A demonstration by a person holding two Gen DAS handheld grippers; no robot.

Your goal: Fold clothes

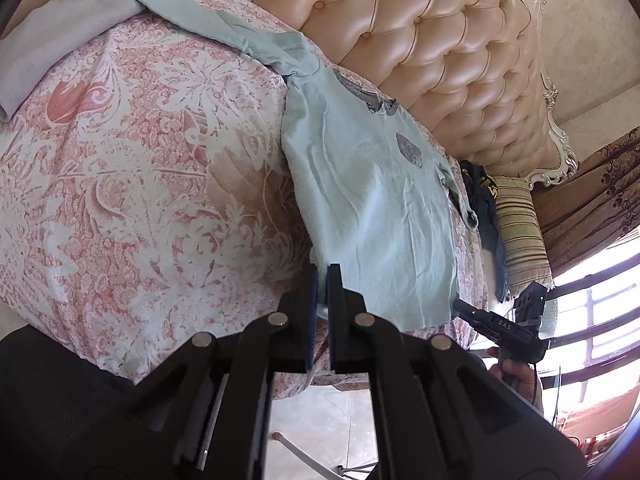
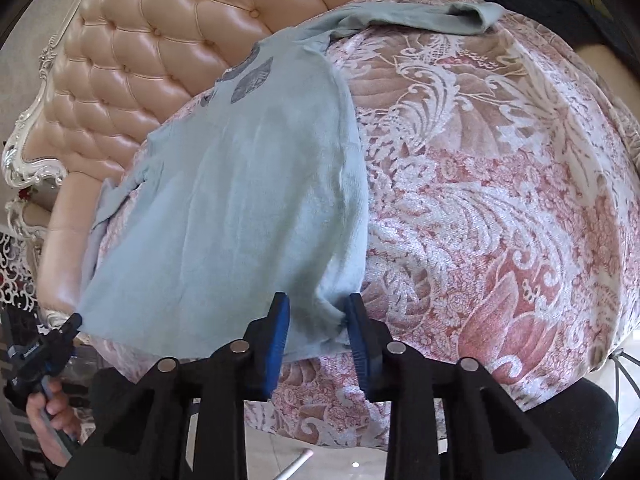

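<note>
The left gripper (image 1: 322, 280) has its jaws pressed together, pinching one hem corner of the shirt (image 1: 372, 200); the right gripper (image 2: 316, 316) has its jaws spread around the other hem corner, the cloth between them but not visibly clamped. If that side is lifted before the jaws bite, the corner could slip out and the fold would skew. The pale green shirt lies flat on the bed (image 1: 140, 160), collar toward the headboard (image 1: 420, 40) at 12 o'clock, one long sleeve trailing toward 10 o'clock.
</note>
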